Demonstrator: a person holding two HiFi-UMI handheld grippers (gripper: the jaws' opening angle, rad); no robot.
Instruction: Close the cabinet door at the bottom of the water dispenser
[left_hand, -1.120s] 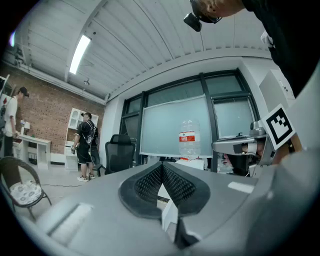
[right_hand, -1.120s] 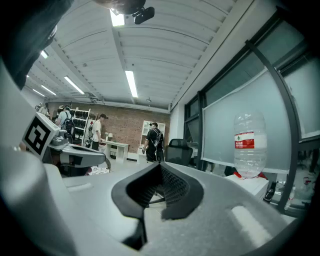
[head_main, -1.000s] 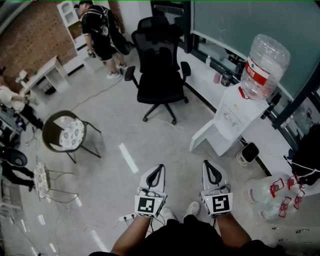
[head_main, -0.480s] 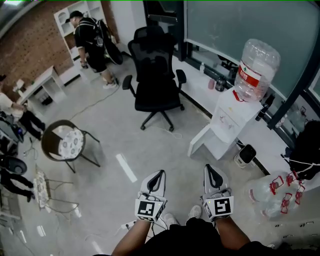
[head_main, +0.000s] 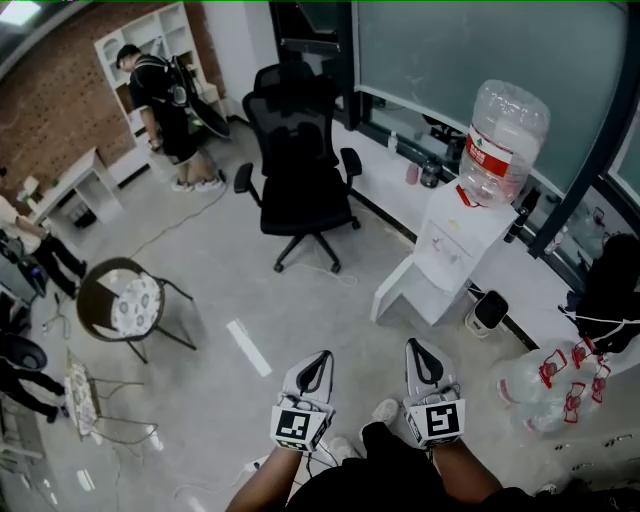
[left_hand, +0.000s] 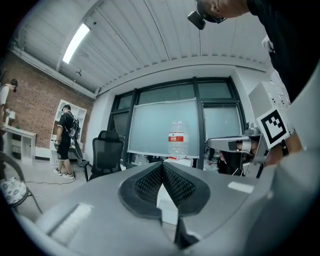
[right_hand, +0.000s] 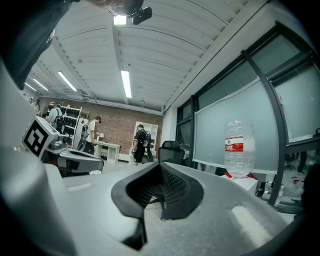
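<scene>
Water dispenser: white boxy plastic body against the window wall, ahead and to the right, well apart from both grippers. On top sits an inverted clear ribbed water bottle with a red label; its white print is too small to read. The cabinet door at the base, a flat white panel, stands swung open to the dispenser's left; what the cabinet holds cannot be made out. Left gripper and right gripper are held low and side by side over grey concrete floor, each carrying a cube with a black-and-white square marker. In the left gripper view the ridged black pads of the left gripper meet at the tips with nothing between them; the right gripper reads the same in its own view. A black mesh office chair stands left of the dispenser. Clear empty jugs with red tags lie at the lower right.
</scene>
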